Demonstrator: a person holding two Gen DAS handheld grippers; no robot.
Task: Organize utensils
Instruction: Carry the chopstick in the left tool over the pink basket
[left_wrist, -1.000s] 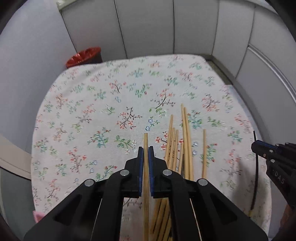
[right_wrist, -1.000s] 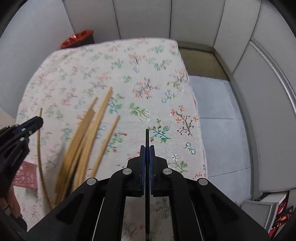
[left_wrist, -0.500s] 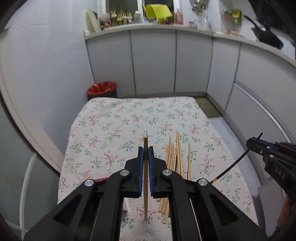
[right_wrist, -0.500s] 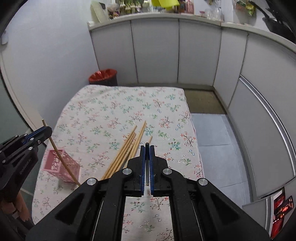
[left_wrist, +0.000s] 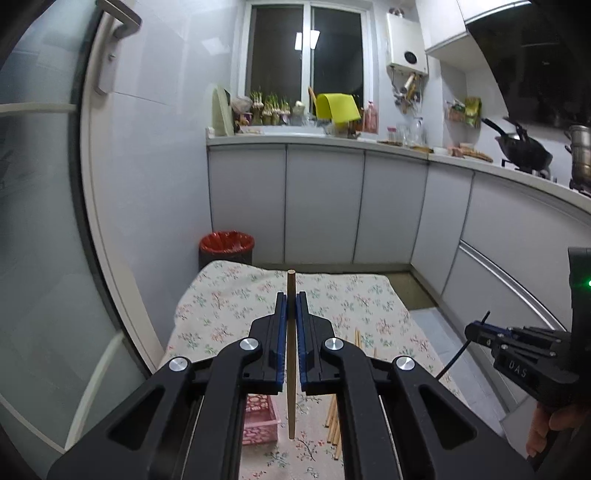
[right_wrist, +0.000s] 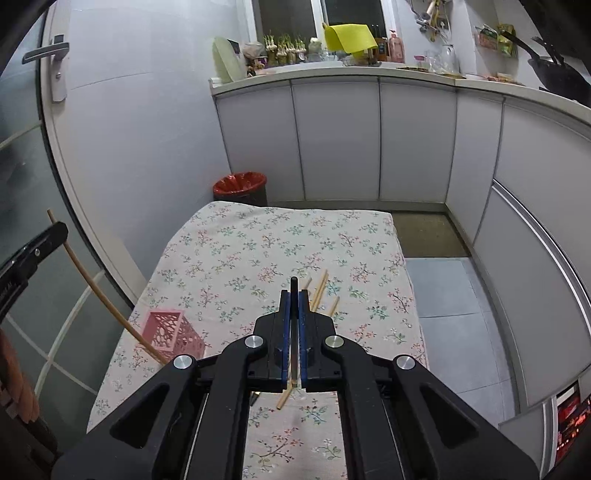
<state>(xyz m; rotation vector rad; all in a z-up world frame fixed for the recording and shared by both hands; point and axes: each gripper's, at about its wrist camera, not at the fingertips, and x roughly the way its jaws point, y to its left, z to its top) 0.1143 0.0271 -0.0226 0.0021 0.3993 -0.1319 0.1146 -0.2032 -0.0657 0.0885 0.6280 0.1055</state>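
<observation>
Right wrist view, items by size, placed relative to the pink basket (right_wrist: 170, 333). Table (right_wrist: 229, 236) under floral cloth: carries the basket at its near left edge. Red-lined bin (right_wrist: 240, 187): on the floor beyond the table's far end, well apart from the basket. Left gripper (left_wrist: 291, 306): raised above the basket, fingers clenched on one bamboo chopstick (left_wrist: 291, 354) hanging upright, its lower tip just right of the basket. Right gripper (right_wrist: 293, 297): raised to the basket's right, fingers clamped on a thin dark chopstick (right_wrist: 293, 286). Loose bamboo chopsticks (right_wrist: 319, 290): lying on the cloth right of the basket, partly hidden behind the grippers. Progress, judged: early; no chopstick visibly stands in the basket, two are lifted, the remaining pile awaits collection.
</observation>
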